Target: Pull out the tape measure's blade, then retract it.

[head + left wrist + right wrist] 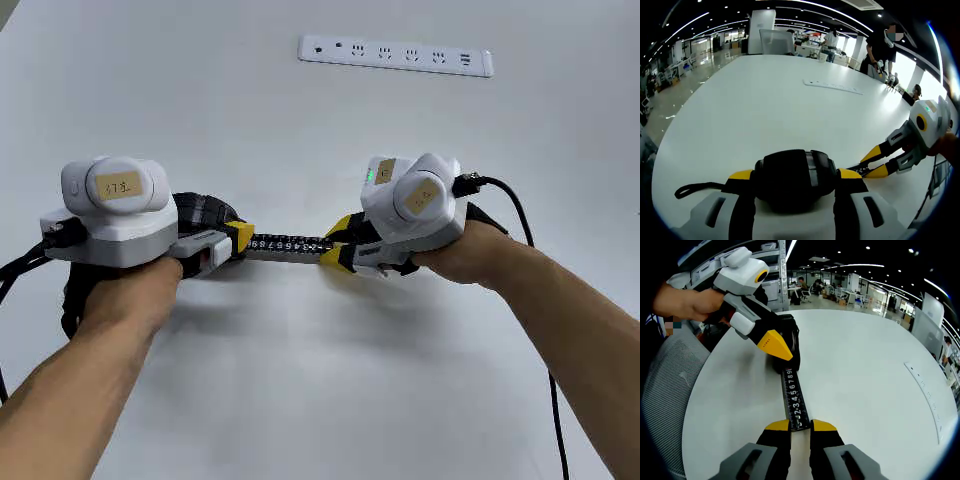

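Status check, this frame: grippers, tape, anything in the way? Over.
Left gripper shut on case. Right gripper shut on blade tip, blade partly out. Power strip lies well clear.

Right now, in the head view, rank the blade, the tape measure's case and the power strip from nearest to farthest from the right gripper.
1. The blade: its tip sits between the jaws of the right gripper.
2. The case: at the blade's other end, to the left.
3. The power strip: farthest, well beyond both, toward the view's top.
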Demonstrator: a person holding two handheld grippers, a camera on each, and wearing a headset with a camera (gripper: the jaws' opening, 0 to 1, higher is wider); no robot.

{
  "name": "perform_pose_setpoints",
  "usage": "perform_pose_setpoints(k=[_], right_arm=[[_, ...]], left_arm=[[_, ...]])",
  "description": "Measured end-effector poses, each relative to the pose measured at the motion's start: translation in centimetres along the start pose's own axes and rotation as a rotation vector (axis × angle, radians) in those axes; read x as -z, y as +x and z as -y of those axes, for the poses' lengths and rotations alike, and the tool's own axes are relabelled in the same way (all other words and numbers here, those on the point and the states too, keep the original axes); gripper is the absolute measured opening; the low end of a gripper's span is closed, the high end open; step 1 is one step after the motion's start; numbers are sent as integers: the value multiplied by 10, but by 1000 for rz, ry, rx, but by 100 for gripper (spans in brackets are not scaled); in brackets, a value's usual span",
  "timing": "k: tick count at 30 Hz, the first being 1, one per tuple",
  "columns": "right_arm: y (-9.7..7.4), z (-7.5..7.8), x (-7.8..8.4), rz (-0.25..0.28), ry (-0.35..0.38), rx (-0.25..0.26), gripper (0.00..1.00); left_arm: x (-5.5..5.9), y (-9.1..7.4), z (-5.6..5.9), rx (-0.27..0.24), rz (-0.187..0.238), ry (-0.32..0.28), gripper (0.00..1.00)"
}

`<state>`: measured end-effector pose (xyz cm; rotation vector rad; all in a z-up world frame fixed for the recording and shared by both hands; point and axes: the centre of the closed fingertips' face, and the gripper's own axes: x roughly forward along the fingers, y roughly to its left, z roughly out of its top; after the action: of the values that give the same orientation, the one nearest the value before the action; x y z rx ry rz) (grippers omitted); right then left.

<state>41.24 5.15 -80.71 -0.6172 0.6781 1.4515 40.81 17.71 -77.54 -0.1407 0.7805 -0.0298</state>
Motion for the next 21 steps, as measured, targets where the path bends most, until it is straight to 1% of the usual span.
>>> perform_pose_setpoints(k=[21], right_arm=[[19,-4,-21,20,-13,-10,10]], left_arm=[[0,0,-1,5,-4,-8,59]])
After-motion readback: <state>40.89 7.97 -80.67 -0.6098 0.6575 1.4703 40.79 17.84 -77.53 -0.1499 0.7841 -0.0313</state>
